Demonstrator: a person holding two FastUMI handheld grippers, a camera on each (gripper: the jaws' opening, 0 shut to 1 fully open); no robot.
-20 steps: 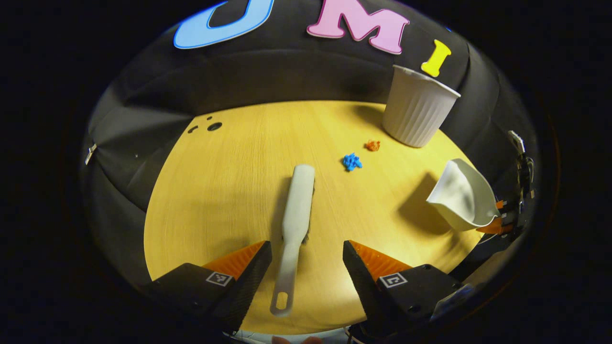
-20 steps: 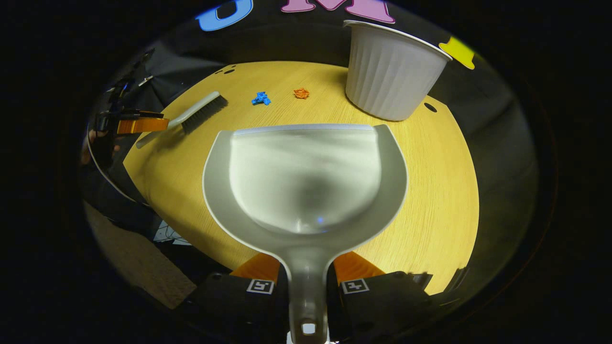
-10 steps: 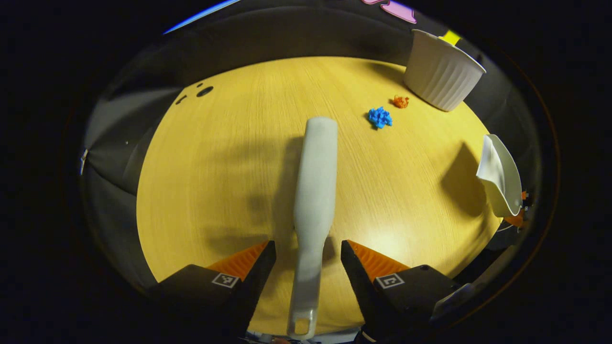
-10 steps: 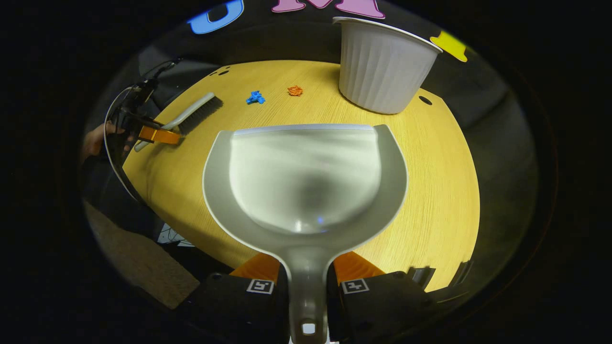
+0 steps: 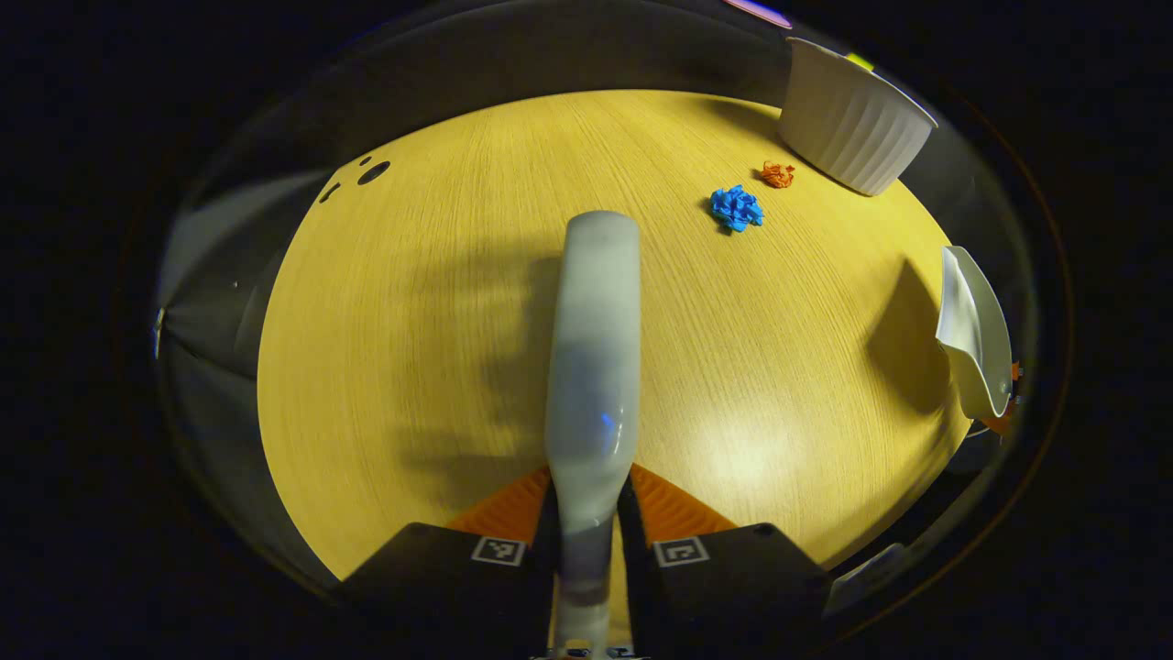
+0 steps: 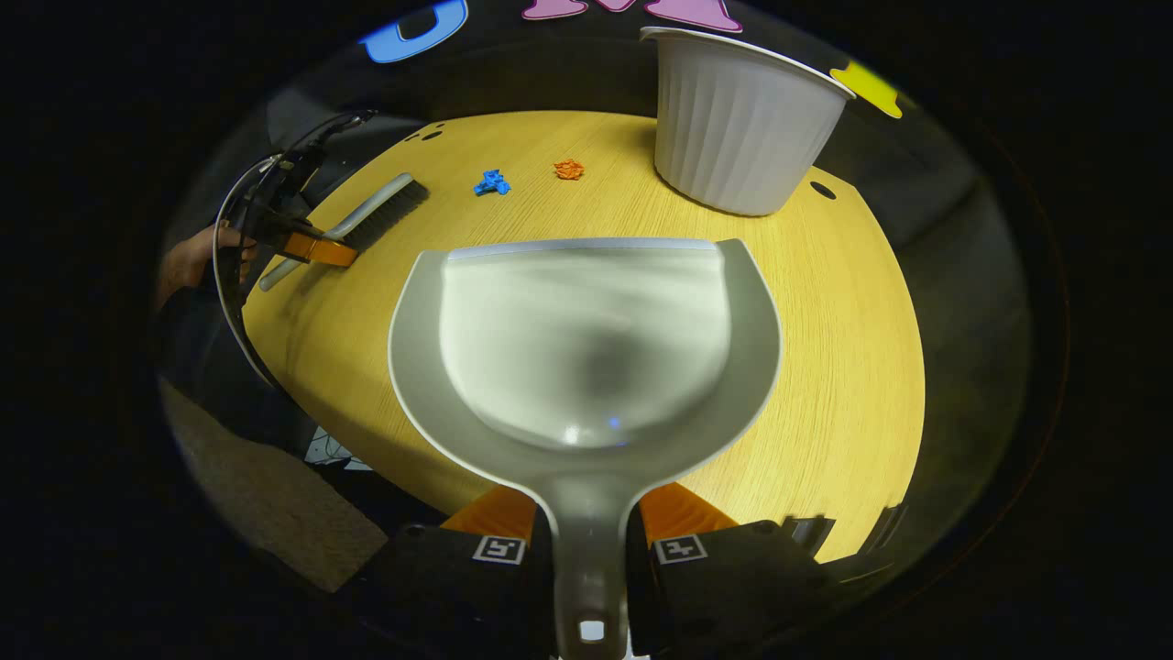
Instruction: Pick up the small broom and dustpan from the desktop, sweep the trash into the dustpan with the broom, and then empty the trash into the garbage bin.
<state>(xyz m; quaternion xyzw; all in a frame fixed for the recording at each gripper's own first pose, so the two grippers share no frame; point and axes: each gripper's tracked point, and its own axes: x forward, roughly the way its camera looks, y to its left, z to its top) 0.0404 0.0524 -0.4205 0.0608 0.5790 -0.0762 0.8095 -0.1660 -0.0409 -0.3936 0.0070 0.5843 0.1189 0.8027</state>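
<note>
The left gripper (image 5: 587, 550) has just closed: half a second ago its jaws stood apart on either side of the broom (image 5: 594, 367) handle, and now both fingers press against it at the bottom centre of the left gripper view. The broom runs straight up the middle of that frame, its far end reaching toward the centre of the desktop (image 5: 412, 321). Whether it has lifted off the wood yet I cannot tell.

The right gripper (image 6: 589, 550) stays clamped on the handle of the dustpan (image 6: 586, 339), which takes up the middle of the right gripper view, held above the near edge of the desk.

So both tools look to be in hand, and the pick-up stage seems nearly done. Sweeping is next, I would say. The 2 bits of trash, a blue scrap (image 5: 736, 207) and an orange scrap (image 5: 778, 174), lie close together in the upper right of the left gripper view, the orange one just beside the white garbage bin (image 5: 852, 124). The broom head sits well apart from them.
</note>
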